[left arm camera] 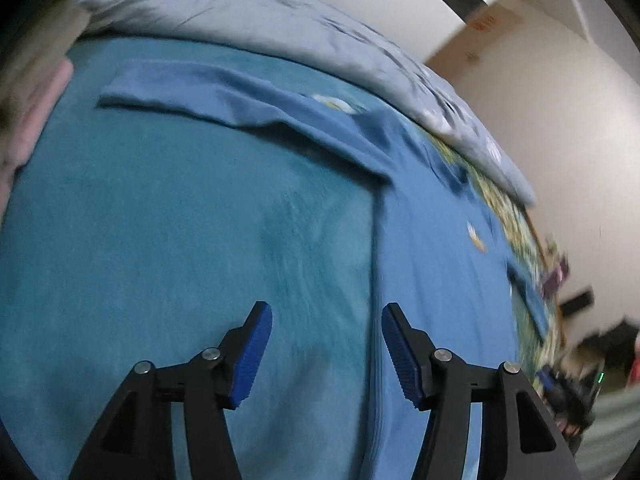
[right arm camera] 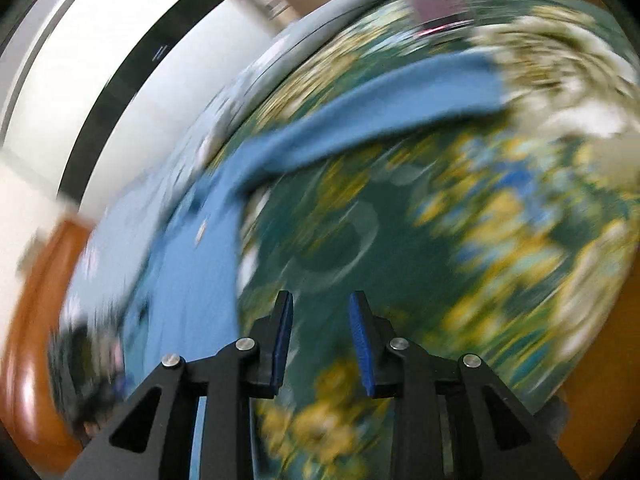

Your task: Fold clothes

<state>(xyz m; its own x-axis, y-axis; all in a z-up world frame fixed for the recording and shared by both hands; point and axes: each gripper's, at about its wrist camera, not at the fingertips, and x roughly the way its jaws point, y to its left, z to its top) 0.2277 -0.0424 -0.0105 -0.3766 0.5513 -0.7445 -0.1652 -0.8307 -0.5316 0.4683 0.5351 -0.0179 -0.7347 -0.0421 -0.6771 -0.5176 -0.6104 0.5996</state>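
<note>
Both claws, left claw [left arm camera: 326, 316] and right claw [right arm camera: 320, 304], agape, empty, blue shirt [left arm camera: 424, 216] just ahead.

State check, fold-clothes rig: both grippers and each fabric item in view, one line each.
left gripper: jaws open, empty, over the shirt.
right gripper: jaws open, empty, over the floral cover.
blue shirt: spread flat, one sleeve stretched out sideways.
teal towel: spread flat under the shirt.
grey quilt: bunched, rumpled.
floral cover: spread out; view blurred.
</note>
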